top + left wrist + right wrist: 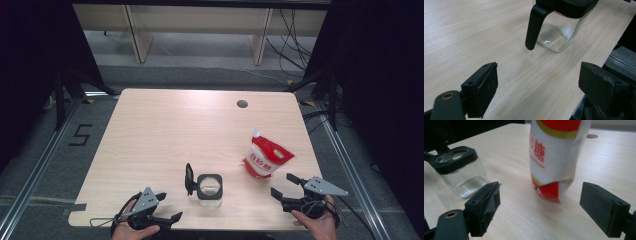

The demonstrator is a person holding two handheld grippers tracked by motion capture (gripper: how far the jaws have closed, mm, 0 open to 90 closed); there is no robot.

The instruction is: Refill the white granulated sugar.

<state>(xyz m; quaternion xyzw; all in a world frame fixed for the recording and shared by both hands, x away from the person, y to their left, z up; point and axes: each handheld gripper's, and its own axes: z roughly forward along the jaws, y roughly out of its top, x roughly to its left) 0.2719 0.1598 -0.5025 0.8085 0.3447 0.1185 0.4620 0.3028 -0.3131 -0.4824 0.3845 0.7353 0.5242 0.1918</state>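
Sugar pouch and open glass jar on desk, both grippers empty.

Glass jar (209, 190), lid flipped up, near desk (165, 135) front edge; sugar pouch (264, 157) just right of jar, upright. Left gripper (165, 207) and right gripper (286, 186) flank jar, jaws spread. Likely next: pinch pouch mid-body, squarely.

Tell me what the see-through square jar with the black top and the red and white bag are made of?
The see-through square jar looks like clear glass: shiny, and the table shows through its thick walls. Its black top rim and flip lid look like matte plastic. The red and white bag seems glossy plastic film, creased and shiny, though I can't be sure.
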